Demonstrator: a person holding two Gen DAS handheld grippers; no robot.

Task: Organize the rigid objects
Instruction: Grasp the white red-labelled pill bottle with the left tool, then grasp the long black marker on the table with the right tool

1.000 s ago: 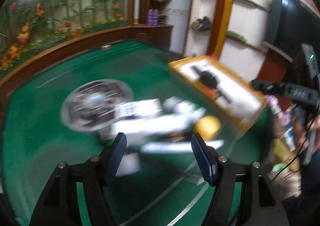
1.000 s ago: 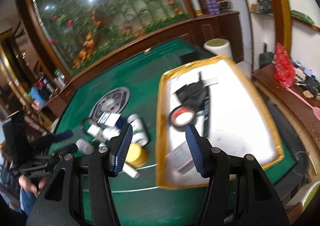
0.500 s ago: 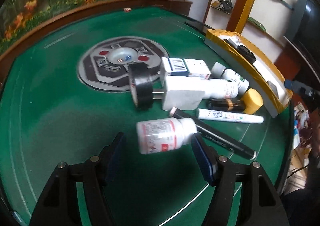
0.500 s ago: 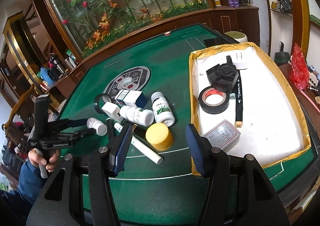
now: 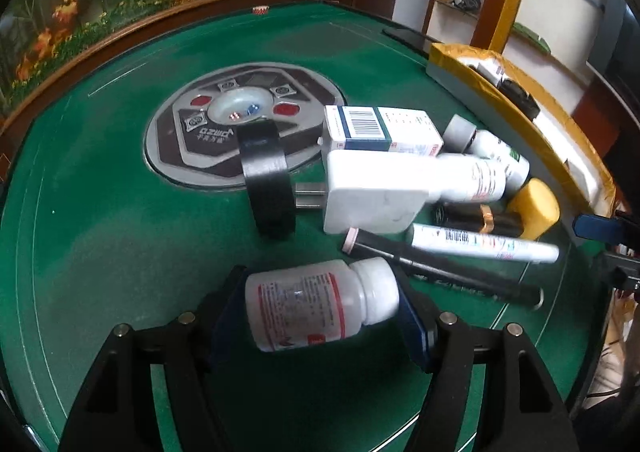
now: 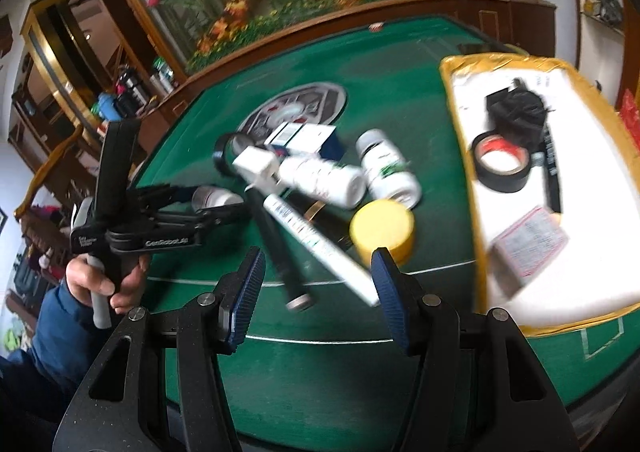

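Mostly the sorting lies ahead, judging by the left wrist view: on the green table [image 5: 100, 252] a heap waits outside the yellow-rimmed tray [image 5: 516, 92], with a black tape roll [image 5: 266, 180], a barcoded carton [image 5: 380, 128], a white plug adapter [image 5: 372, 192], a white marker [image 5: 484, 242], a black pen [image 5: 440, 272] and a yellow-capped jar [image 5: 536, 208]. The left gripper [image 5: 320, 312] stands parted around a white pill bottle [image 5: 316, 304], which lies sideways between the blue pads, cap toward the right finger. Whether the pads press on it I cannot tell.

From the right wrist view, the tray [image 6: 460, 68] already holds a red-cored tape roll [image 6: 502, 162], a black plastic part [image 6: 516, 112] and a small printed box [image 6: 530, 242]. The right gripper [image 6: 318, 304] is open and empty, hovering above the near ends of the marker [image 6: 316, 248] and pen [image 6: 276, 248]. A hand [image 6: 100, 280] holds the left gripper [image 6: 216, 200] at the bottle [image 6: 212, 196].
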